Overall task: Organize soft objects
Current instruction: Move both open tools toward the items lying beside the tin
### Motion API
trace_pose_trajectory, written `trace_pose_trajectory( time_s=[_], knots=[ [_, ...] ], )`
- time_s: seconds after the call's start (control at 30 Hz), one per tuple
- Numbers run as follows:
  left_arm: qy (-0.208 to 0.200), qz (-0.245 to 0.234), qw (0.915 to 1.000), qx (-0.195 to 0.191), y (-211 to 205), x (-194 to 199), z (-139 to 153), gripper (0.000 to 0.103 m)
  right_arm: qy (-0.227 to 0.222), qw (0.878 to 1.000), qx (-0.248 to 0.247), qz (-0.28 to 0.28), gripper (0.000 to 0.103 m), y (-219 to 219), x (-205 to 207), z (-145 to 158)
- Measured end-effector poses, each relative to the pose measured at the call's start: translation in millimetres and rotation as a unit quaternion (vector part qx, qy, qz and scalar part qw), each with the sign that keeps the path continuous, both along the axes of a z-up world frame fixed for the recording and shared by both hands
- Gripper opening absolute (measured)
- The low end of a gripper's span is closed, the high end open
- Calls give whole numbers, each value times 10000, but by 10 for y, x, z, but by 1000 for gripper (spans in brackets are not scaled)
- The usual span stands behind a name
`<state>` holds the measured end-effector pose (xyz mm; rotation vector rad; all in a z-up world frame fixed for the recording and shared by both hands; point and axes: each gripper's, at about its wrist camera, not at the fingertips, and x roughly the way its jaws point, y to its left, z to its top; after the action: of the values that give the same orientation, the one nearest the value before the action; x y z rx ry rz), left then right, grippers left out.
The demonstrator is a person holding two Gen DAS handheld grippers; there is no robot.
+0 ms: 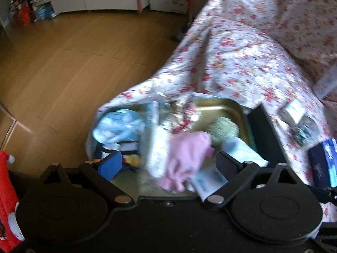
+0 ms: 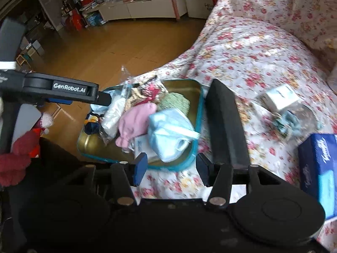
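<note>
A gold tin with a teal rim (image 1: 221, 107) (image 2: 189, 88) sits on the flowered bedspread at the bed's edge. It holds a pink mitten (image 1: 187, 151) (image 2: 137, 120), a light blue cloth bundle (image 1: 120, 126) (image 2: 168, 132), a green knit piece (image 1: 223, 128) (image 2: 174, 103) and a white pack (image 2: 113, 116). My left gripper (image 1: 168, 166) hangs open above the tin, the pink mitten below its gap and untouched. One of its fingers (image 2: 103, 100) shows over the tin's left end. My right gripper (image 2: 172, 168) is open over the tin's near rim, holding nothing.
A black flat slab (image 2: 225, 126) (image 1: 265, 135) stands against the tin's right side. Further right on the bedspread lie a small white box (image 2: 282, 97), a bluish scrunchie (image 2: 288, 124) and a dark blue tissue box (image 2: 318, 168). A red plush toy (image 2: 23, 147) and wooden floor (image 1: 73, 63) are left.
</note>
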<state>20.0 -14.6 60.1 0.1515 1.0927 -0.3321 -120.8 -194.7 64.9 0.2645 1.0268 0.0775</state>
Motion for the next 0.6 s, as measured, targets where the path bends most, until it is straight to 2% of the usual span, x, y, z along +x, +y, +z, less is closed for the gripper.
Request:
trace_pose_trajectory(
  time_s=[0.4, 0.6],
  knots=[
    [-19, -573, 9983, -117, -571, -463, -123, 92, 183, 9967, -301, -732, 59, -644, -560, -77],
    [-12, -826, 9966, -40, -794, -599, -174, 92, 155, 9920, -859, -907, 62, -944, -569, -80]
  ],
)
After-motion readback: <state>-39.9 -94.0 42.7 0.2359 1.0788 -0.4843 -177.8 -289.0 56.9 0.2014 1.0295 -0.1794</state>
